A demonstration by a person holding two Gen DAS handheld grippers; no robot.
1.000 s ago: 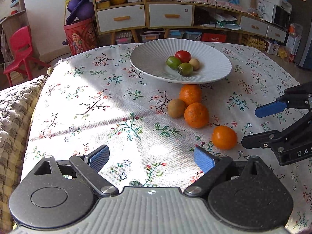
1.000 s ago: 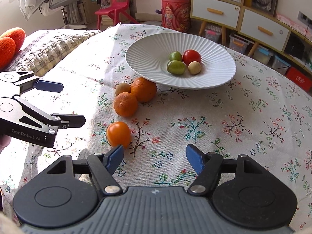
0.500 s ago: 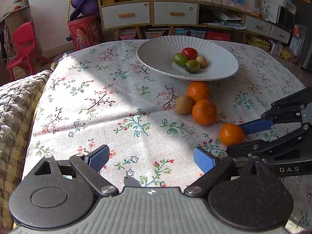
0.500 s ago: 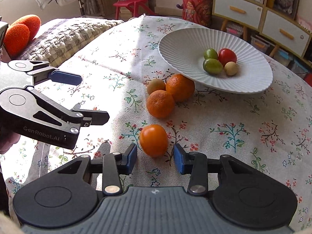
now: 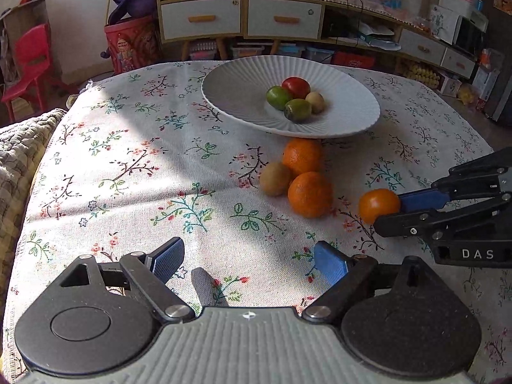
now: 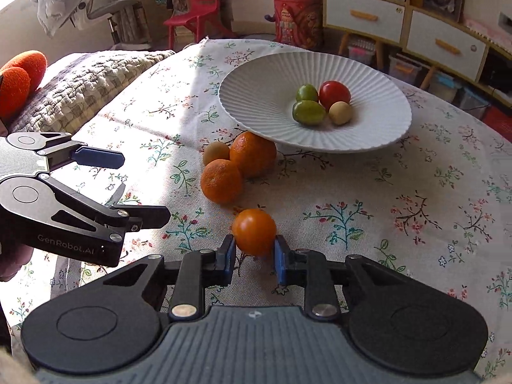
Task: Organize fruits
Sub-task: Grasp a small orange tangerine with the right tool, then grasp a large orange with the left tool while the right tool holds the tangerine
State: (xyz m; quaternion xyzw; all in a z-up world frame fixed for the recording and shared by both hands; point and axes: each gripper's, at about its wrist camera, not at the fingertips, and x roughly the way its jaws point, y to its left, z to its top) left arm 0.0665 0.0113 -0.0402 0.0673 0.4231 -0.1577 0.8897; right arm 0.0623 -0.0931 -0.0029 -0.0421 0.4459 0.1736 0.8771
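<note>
My right gripper [image 6: 254, 252] is shut on a small smooth orange fruit [image 6: 253, 231] that rests on the flowered tablecloth; the same fruit [image 5: 378, 204] shows between those blue pads in the left wrist view. My left gripper [image 5: 246, 260] hovers over bare cloth, its jaws closing a little with nothing between them. Two rough-skinned oranges [image 6: 220, 180] [image 6: 252, 154] and a brown kiwi [image 6: 216, 153] lie together in front of the white ribbed plate [image 6: 256, 96]. In the plate lie two green fruits [image 6: 308, 112], a red tomato [image 6: 334, 94] and a small beige fruit [image 6: 340, 112].
A quilted cushion [image 6: 83, 83] and an orange plush thing [image 6: 19, 80] lie off the table's left side. Behind the table stand a drawer cabinet [image 5: 243, 16], a red toy bin [image 5: 131, 44] and a red chair [image 5: 28, 60]. The table's edge curves away at the right.
My right gripper moved up to the small orange fruit and its jaws closed from wide apart onto it. The left gripper's view shifted slightly; its jaws narrowed a bit.
</note>
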